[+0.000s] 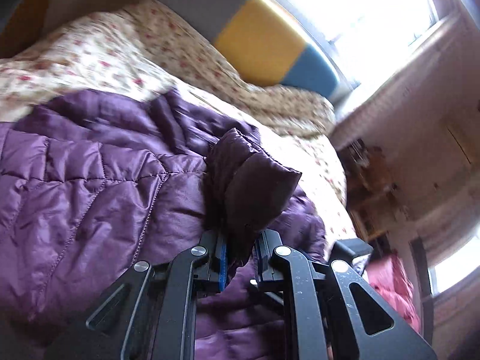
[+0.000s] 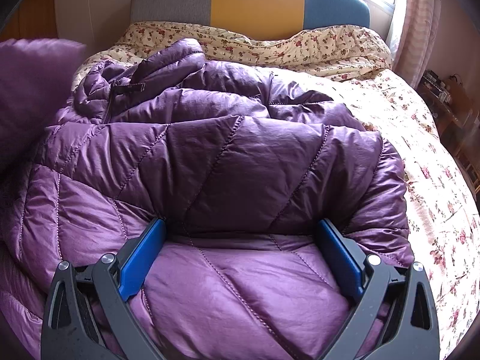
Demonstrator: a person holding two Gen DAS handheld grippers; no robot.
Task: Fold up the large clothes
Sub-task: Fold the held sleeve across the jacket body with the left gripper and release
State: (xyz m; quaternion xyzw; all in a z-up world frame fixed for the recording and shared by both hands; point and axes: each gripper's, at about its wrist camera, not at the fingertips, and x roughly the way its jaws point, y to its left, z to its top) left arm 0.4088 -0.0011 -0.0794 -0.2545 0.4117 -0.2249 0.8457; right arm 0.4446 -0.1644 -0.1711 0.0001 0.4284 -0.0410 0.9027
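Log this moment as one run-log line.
step: folding jacket on bed | left gripper: shut on jacket edge, lifted | right gripper: open, over jacket | fold: unfinished

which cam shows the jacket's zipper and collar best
The right wrist view. There the purple jacket lies spread on the floral bedding, with its zipper and collar sharp at the upper left. The left wrist view is blurred, showing only quilted panels and the fold pinched in the left gripper; no zipper is visible.
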